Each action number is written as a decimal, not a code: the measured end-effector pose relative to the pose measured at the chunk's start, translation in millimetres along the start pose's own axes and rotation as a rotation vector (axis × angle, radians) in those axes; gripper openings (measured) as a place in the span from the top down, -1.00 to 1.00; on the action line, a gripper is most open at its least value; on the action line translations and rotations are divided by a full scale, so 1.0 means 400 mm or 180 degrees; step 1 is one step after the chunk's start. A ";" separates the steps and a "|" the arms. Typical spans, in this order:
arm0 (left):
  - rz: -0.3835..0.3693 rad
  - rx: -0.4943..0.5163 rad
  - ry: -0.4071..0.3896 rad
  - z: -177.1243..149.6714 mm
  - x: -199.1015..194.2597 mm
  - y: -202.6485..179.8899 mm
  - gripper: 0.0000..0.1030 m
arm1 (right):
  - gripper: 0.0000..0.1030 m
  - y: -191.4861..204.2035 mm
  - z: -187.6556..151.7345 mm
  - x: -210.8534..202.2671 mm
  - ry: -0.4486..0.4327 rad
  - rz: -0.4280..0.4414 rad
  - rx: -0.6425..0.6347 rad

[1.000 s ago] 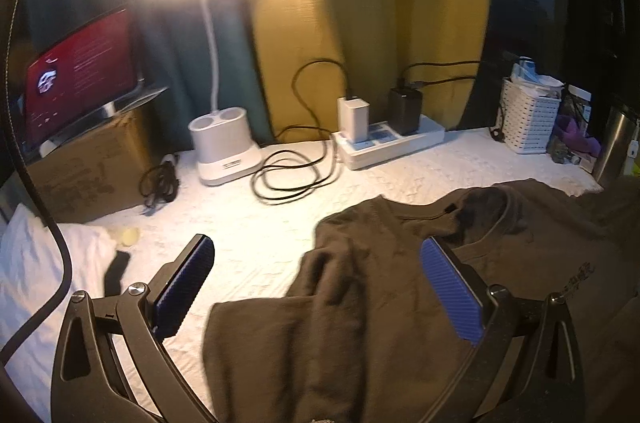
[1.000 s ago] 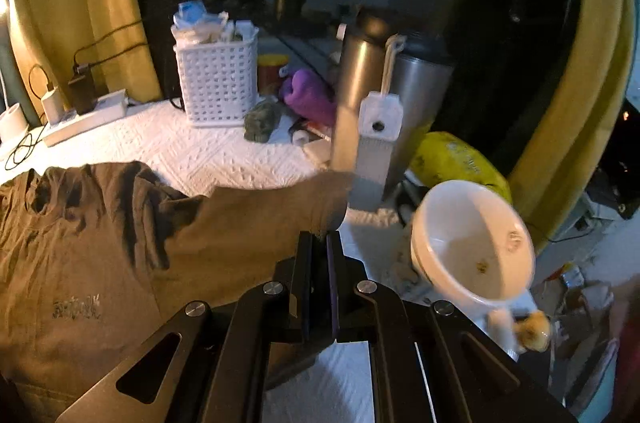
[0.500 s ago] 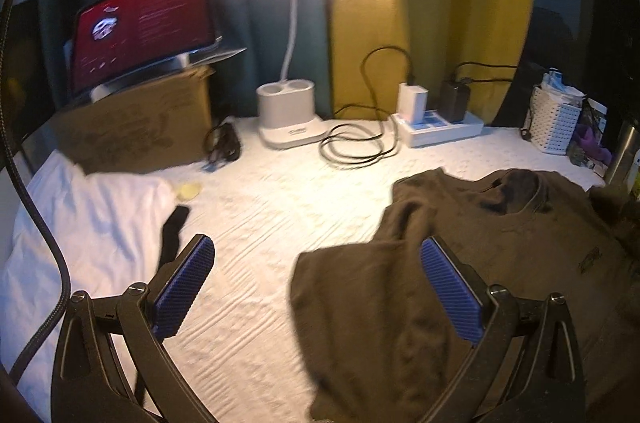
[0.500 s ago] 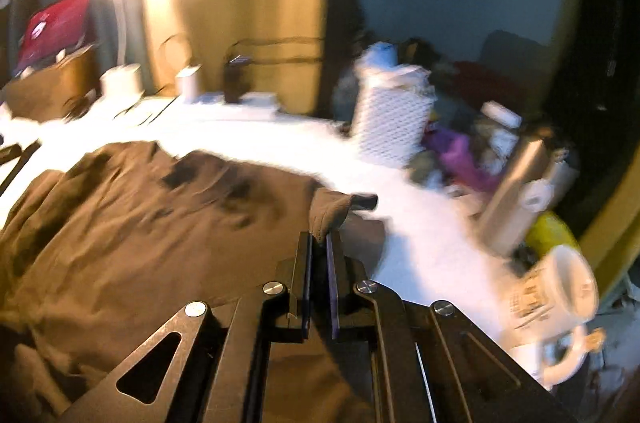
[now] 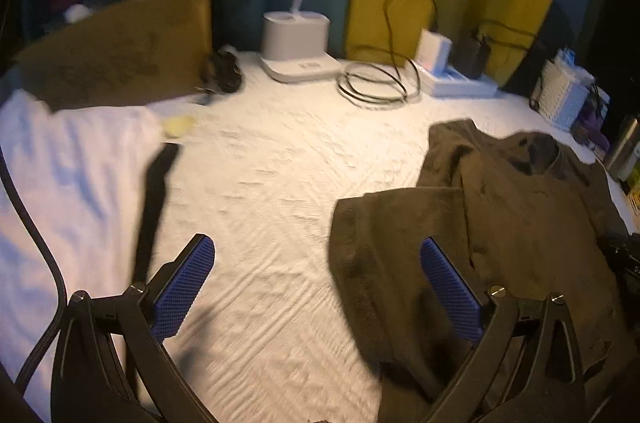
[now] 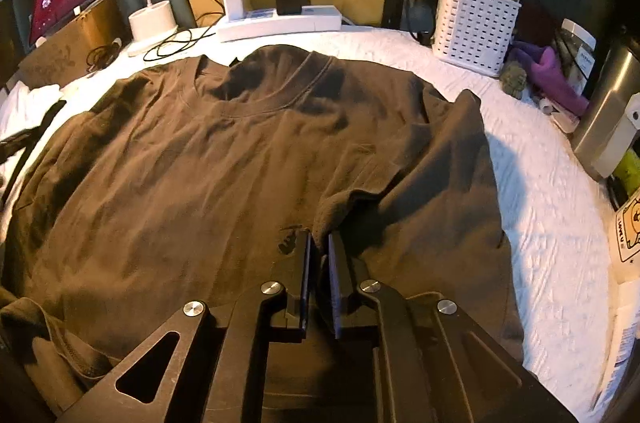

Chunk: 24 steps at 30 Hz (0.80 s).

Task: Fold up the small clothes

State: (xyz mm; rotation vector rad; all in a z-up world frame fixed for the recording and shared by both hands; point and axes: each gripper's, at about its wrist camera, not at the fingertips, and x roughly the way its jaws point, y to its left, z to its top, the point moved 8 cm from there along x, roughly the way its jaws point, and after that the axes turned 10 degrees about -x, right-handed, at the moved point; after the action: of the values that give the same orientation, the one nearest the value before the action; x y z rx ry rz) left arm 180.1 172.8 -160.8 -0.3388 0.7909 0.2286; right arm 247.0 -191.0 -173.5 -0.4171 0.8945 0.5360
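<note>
Fabric of the brown cotton T-shirt (image 6: 224, 159) sits between your right claw (image 6: 319, 253), just parting at lower centre; your left claw (image 5: 316, 287) gapes, released.

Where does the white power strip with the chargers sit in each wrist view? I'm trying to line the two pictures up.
Left wrist view: the power strip lies at upper right, against the yellow curtain, beyond the brown T-shirt.
Right wrist view: the power strip lies at top centre, just behind the T-shirt's collar.
Shared landmark: the white lamp base, left of the strip in both.
</note>
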 end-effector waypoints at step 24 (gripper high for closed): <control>0.0047 -0.0254 -0.0303 -0.006 -0.090 0.058 0.90 | -0.80 -0.030 -0.031 -0.105 -0.0359 0.0038 0.0206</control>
State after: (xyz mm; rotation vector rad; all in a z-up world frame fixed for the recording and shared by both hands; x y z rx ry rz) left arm 146.2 190.7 -141.3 -0.3945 0.6918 0.2887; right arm 224.9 -218.3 -144.5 -0.3199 0.8041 0.5348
